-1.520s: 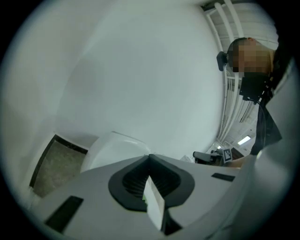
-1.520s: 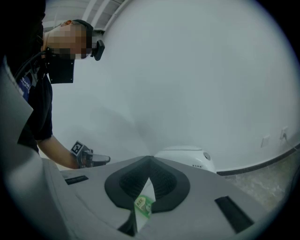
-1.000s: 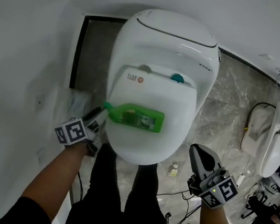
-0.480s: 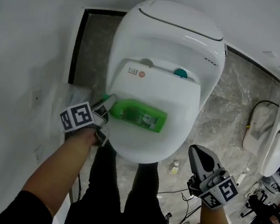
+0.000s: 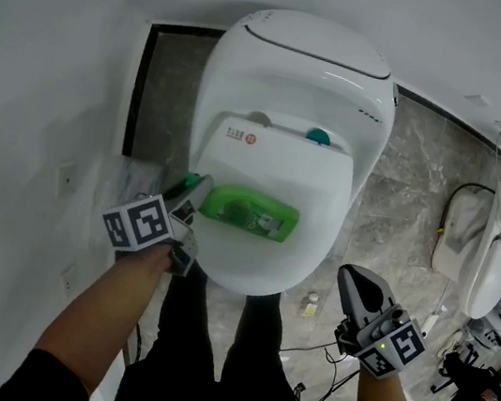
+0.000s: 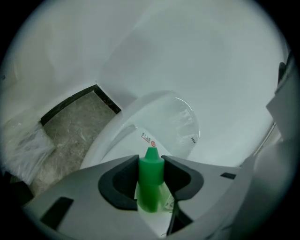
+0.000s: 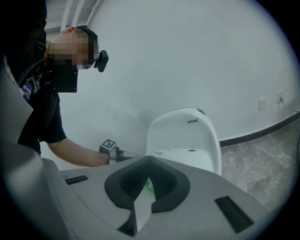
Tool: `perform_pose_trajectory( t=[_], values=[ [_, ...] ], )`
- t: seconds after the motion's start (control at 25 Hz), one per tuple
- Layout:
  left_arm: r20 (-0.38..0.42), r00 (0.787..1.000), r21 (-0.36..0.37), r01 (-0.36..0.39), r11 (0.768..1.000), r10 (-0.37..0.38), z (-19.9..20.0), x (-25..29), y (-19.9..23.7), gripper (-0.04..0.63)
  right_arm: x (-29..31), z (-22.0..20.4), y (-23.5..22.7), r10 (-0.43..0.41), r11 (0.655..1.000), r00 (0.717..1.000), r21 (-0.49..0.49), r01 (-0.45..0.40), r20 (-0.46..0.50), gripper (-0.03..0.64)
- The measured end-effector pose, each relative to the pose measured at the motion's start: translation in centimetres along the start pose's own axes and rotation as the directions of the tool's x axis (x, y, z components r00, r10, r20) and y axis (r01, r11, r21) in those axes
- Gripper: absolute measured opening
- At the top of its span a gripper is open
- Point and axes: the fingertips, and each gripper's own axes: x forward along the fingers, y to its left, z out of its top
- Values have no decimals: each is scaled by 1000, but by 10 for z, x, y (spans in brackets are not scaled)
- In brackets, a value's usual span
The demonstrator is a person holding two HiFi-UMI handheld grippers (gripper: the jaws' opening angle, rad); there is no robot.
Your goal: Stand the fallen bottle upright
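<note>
Green plastic showed between the pads of the left claw (image 6: pixel 151 171), whose jaws had just been closing and now pinched the neck of the one bottle (image 5: pixel 249 212), just below its pointed cap. The bottle lay on its side across the closed toilet lid (image 5: pixel 278 176), neck end at the lid's edge by the claw. Its pale label carried print too small to read. The right claw (image 5: pixel 350 276) hung well apart, off to the lid's other side, jaws pressed together with nothing in them. There were two claws in all, each bearing one cube of black-and-white square markers.

Further back, near the hinge of the lid, sat one round red logo (image 5: pixel 251 139) with a short line of small characters beside it that I could not make out. Beyond that rose the single white toilet body (image 5: pixel 301 70) against the white wall. Grey marbled floor (image 5: pixel 407 173) ran off to the side, where a second white fixture (image 5: pixel 490 273) stood.
</note>
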Motion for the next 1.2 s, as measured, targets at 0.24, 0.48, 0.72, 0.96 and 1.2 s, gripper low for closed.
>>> perform_pose_trajectory(
  t=[0.24,0.48,0.72,0.96,1.2],
  values=[
    [9,1000,172,21,985,-22,11,-7,-41,179,-8,6,6,19,1000,1000,1,-19,3,8],
    [-6,998,458,52,887,-55,18,-13,-103,179,-21,9,6,14,1000,1000,3,-14,13,8],
    [-17,997,721,64,690,-75,18,-15,-156,179,-28,8,7,12,1000,1000,5,-12,25,8],
    [-32,995,904,68,423,-91,-2,-19,-198,178,-40,8,6,3,1000,999,12,-4,35,8],
    [-66,997,976,72,203,-39,-38,-25,-217,178,-48,12,3,-10,1000,998,9,10,66,8]
  ],
)
